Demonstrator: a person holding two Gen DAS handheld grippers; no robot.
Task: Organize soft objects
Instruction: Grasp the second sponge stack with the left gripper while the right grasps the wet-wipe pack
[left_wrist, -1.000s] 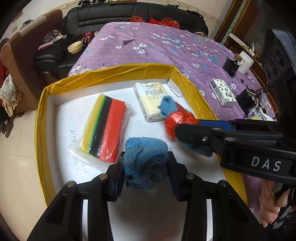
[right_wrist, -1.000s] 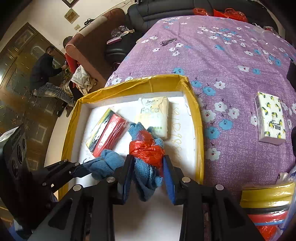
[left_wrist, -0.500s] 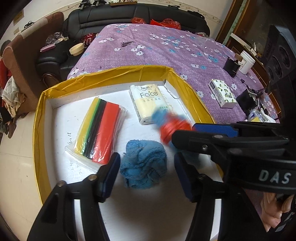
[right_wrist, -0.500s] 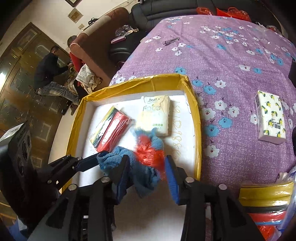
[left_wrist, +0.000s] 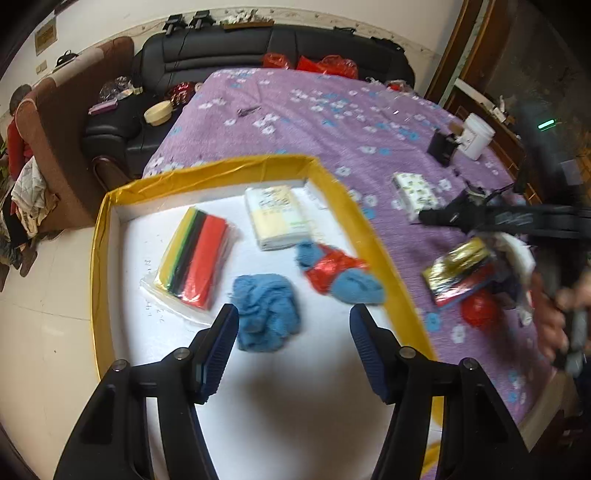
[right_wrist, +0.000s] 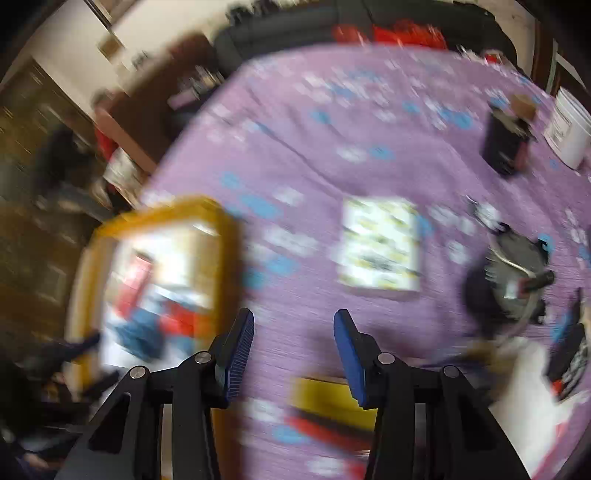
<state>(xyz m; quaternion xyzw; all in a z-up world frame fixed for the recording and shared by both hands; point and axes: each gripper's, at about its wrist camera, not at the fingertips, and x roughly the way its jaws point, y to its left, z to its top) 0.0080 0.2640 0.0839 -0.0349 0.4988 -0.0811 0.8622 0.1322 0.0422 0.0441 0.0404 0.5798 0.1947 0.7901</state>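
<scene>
Tray (left_wrist: 99, 236): yellow-rimmed, white inside, on the purple-clothed desk (left_wrist: 317, 122).
In the tray: blue towel (left_wrist: 267, 310), blue cloth with red wrap (left_wrist: 338, 271), tissue pack (left_wrist: 277, 216), striped packet (left_wrist: 194, 258).
Left tool (left_wrist: 293, 347): tilted down over the tray, apart, empty; the towel lies loose just ahead.
Right tool (right_wrist: 293, 345): apart, empty, over the bare cloth beside the tray; view blurred.
Patterned box (right_wrist: 378, 245): on the cloth, outside the tray.

Bright, even daylight, with soft shadows under the fingers (left_wrist: 221, 343) on the white tray floor (left_wrist: 295, 417). Left view mostly sharp, smeared at far right; right view heavily motion-blurred throughout. Strong fisheye bending and dark corners.
</scene>
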